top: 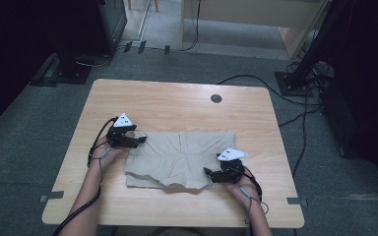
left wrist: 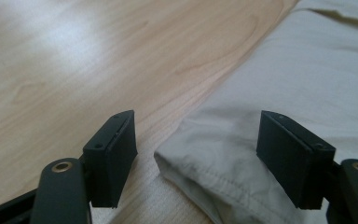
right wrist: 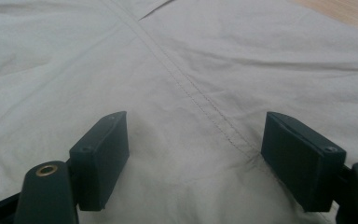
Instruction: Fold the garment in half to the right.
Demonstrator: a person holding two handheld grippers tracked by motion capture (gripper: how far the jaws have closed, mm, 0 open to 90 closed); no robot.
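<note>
While our left gripper (left wrist: 198, 154) stands wide open with the hemmed corner of the beige garment (top: 182, 152) between its jaws, unpinched, we risk catching one layer only; our right gripper (right wrist: 193, 158), equally open and empty, hovers over its seam.

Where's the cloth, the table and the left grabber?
cloth (top: 182, 150): high view, its middle.
table (top: 177, 98): high view, bare wood behind the cloth.
left gripper (left wrist: 196, 154): left gripper view, between its open jaws.

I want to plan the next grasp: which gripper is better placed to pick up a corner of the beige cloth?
Left gripper: its open jaws frame the hemmed corner of the beige cloth. Right gripper faces flat fabric.
</note>
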